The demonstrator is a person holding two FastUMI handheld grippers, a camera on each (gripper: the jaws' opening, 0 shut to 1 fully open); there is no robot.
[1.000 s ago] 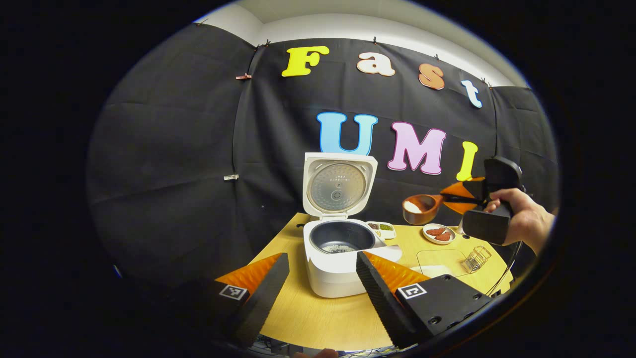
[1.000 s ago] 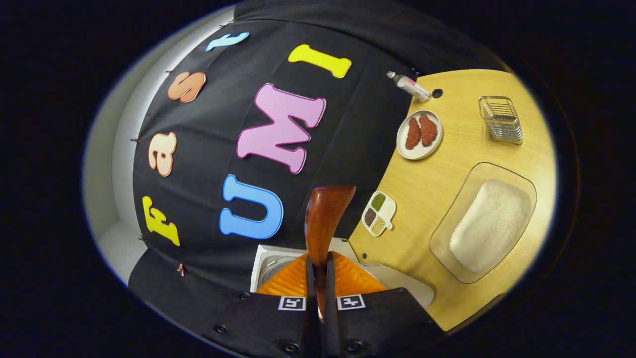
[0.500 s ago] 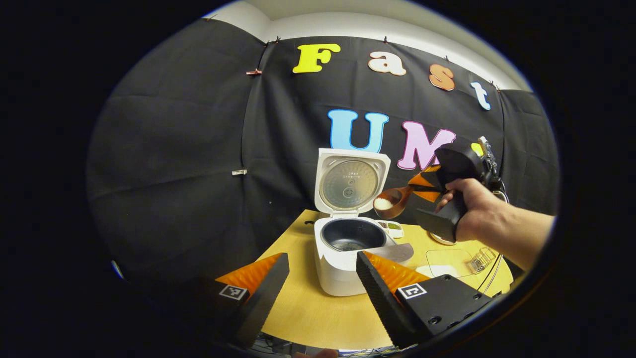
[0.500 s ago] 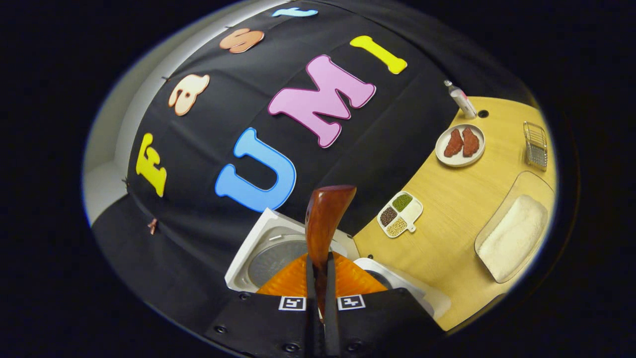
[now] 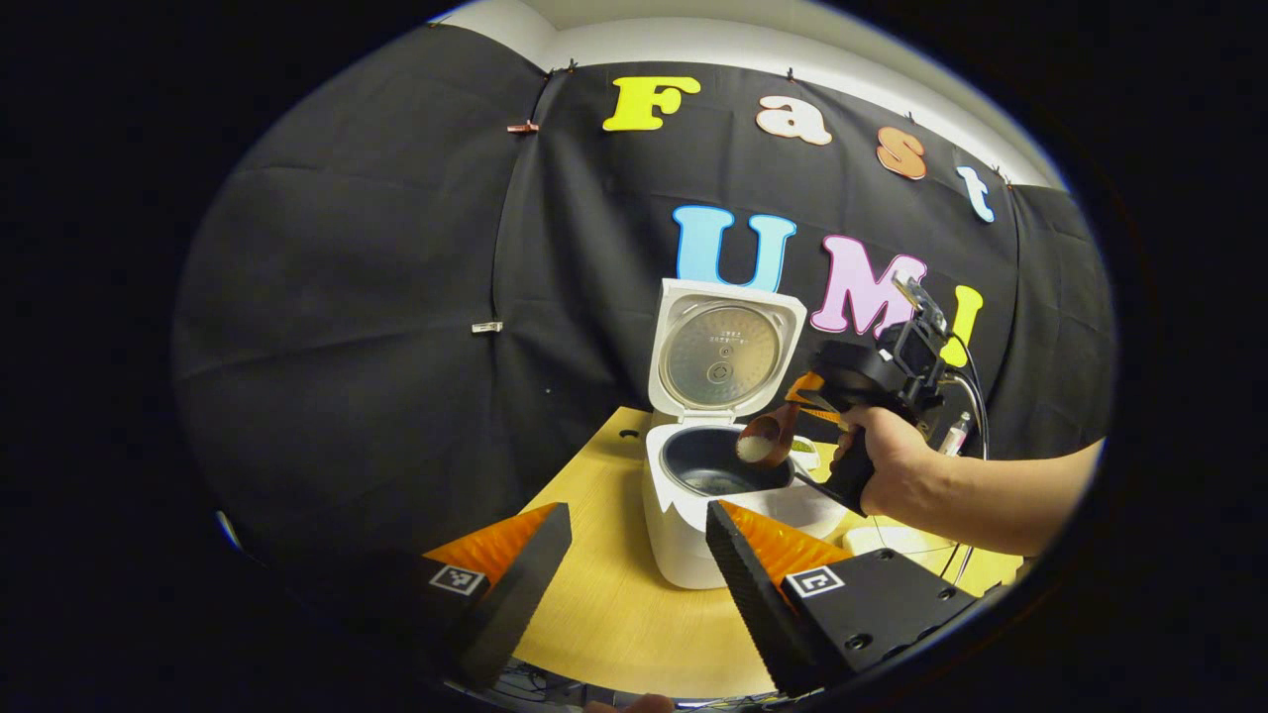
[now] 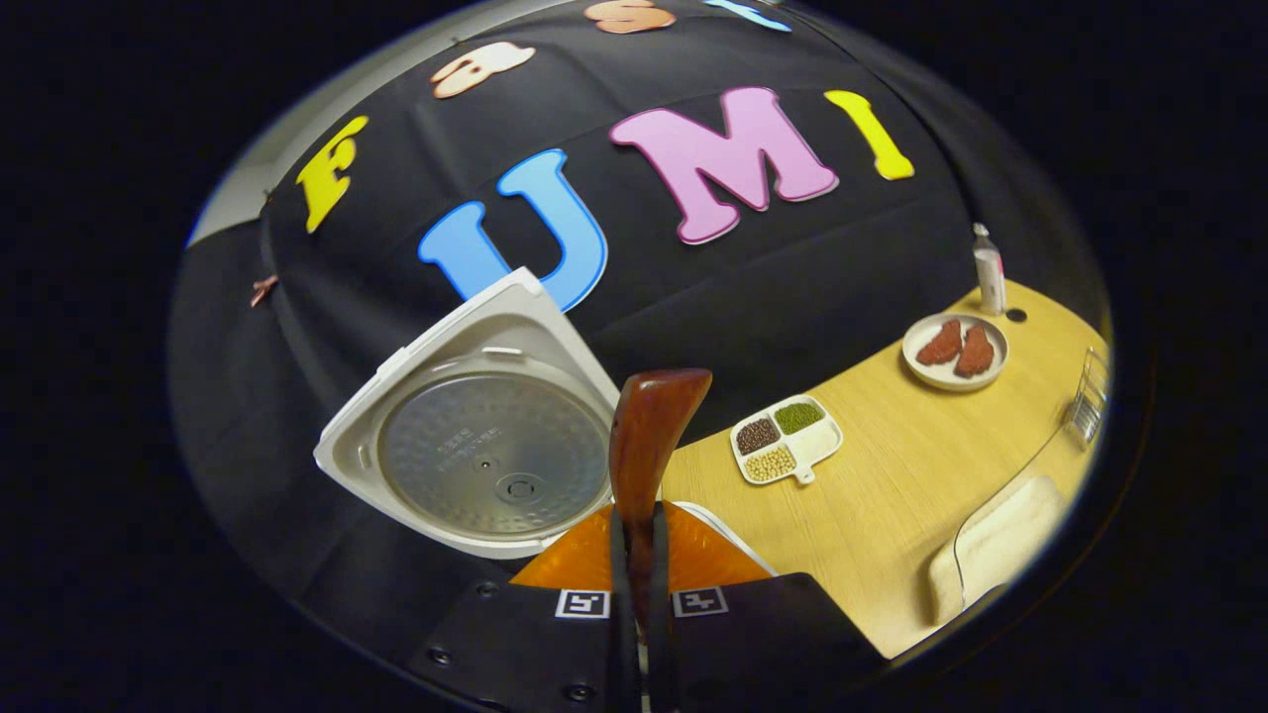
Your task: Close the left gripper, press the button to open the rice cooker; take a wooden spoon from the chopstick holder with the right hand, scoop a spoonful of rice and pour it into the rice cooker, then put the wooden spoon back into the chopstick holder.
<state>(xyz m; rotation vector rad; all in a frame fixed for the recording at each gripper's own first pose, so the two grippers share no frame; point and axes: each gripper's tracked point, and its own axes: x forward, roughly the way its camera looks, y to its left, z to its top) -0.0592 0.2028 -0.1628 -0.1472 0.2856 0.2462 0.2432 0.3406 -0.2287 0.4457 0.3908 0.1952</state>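
Table: wooden table [image 5: 594,614], rice cooker [image 5: 693,515] lid up.
R gripper [image 6: 635,540]: clamped on wooden spoon [image 6: 649,436], now swung over pot, bowl tipping; rice pour starting.
L gripper [image 5: 634,564]: fingers wide, idle.

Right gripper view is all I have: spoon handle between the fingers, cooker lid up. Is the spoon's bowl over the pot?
Observer: Yes. The left gripper view shows the wooden spoon with its bowl over the right side of the rice cooker opening, white rice in it.
Operator: Left gripper?
Observer: The left gripper is open, in front of the cooker, apart from it, holding nothing.
Operator: Grip from outside?
Observer: The right gripper is tipped down toward the pot, with a hand around its grip.
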